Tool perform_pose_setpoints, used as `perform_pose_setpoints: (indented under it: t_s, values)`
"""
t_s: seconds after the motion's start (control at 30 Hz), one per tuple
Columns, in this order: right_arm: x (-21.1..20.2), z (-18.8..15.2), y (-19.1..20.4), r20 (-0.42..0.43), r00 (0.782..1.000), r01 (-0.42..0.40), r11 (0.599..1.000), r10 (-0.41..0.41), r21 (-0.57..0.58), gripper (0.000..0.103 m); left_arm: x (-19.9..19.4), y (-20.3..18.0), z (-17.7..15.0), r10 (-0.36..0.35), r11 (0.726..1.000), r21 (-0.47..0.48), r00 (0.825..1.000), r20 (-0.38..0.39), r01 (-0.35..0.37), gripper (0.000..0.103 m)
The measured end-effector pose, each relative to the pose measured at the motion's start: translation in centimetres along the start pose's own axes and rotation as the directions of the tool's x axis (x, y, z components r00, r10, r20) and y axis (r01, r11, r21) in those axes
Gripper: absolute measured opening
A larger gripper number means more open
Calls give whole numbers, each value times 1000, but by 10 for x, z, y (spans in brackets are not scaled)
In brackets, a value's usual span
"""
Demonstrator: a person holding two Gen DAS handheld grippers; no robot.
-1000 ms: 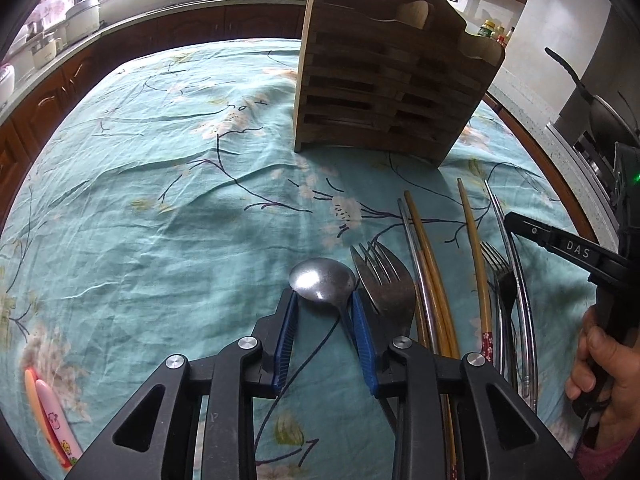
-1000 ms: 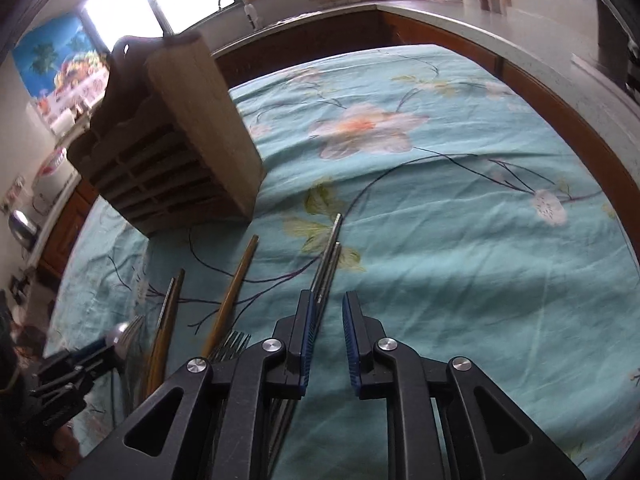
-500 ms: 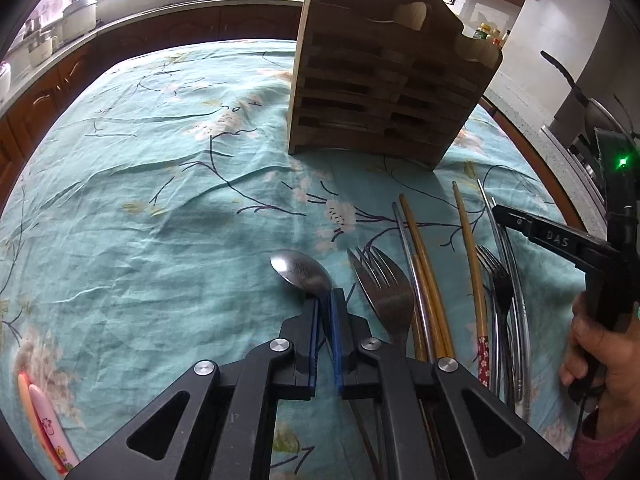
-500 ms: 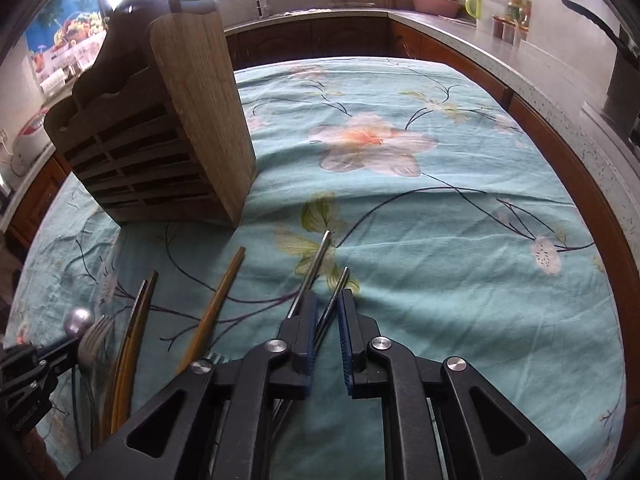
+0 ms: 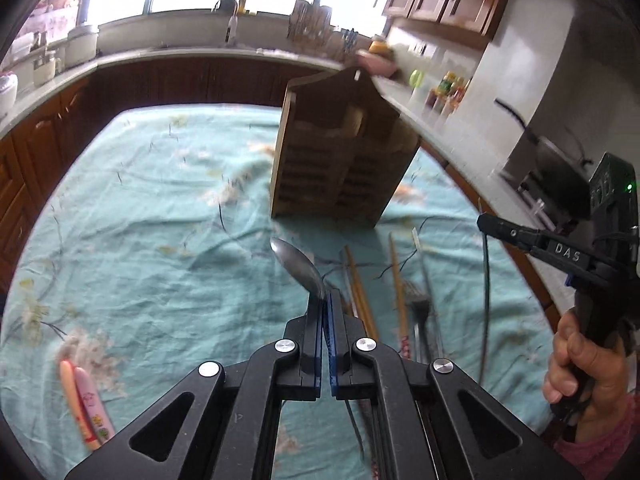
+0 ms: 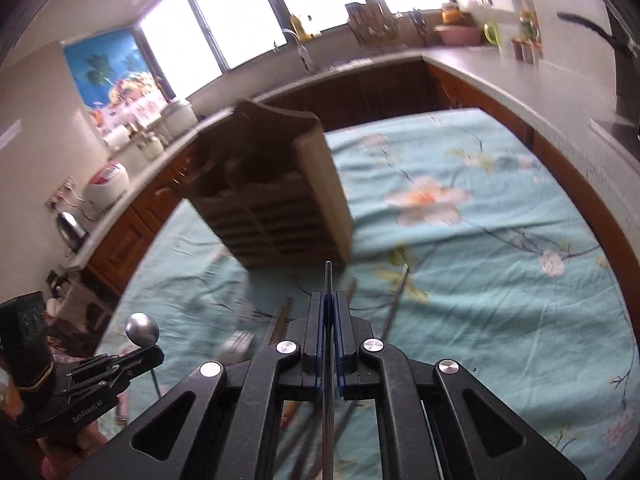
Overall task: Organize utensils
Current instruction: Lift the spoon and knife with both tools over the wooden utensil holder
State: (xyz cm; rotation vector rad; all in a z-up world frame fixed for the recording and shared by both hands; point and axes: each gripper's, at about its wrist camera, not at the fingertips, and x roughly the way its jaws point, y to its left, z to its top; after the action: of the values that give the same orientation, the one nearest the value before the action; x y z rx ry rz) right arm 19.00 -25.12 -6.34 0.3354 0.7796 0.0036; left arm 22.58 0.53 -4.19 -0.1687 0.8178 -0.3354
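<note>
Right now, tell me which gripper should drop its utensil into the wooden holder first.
Left, marginally. The left gripper holds the spoon bowl-up, lifted and aimed at the wooden holder. The right gripper is shut on a metal chopstick, also pointed there.

The wooden utensil rack [image 5: 340, 156] stands upright on the table [image 5: 160, 220], toward its far right part. Before the rack, toward the near right edge, chopsticks [image 5: 358, 280] and a fork [image 5: 420, 308] lie side by side on the cloth. Left of them the spoon [image 5: 298, 266] sits above the table. Two small utensils [image 5: 84, 400] lie together by the near left edge, well apart from the rest.
</note>
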Motion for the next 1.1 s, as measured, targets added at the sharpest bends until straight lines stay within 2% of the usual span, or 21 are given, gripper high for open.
perform_pose_setpoints:
  t_s: [0.27, 0.5, 0.83, 1.1]
  values:
    - [-39, 14, 21, 99, 995, -23, 999, 25, -25, 4, -57, 5, 0, -6, 1000, 2, 994, 108, 5, 1]
    - [-66, 25, 35, 186, 982, -15, 998, 25, -56, 4, -80, 7, 0, -11, 1000, -6, 986, 166, 13, 1]
    - [-79, 44, 43, 273, 961, -15, 998, 33, -68, 4, -87, 13, 18, 9, 1000, -24, 969, 248, -3, 1]
    - [-93, 73, 49, 370, 928, -11, 998, 36, -69, 4, -79, 12, 54, 34, 999, -17, 938, 344, -30, 1]
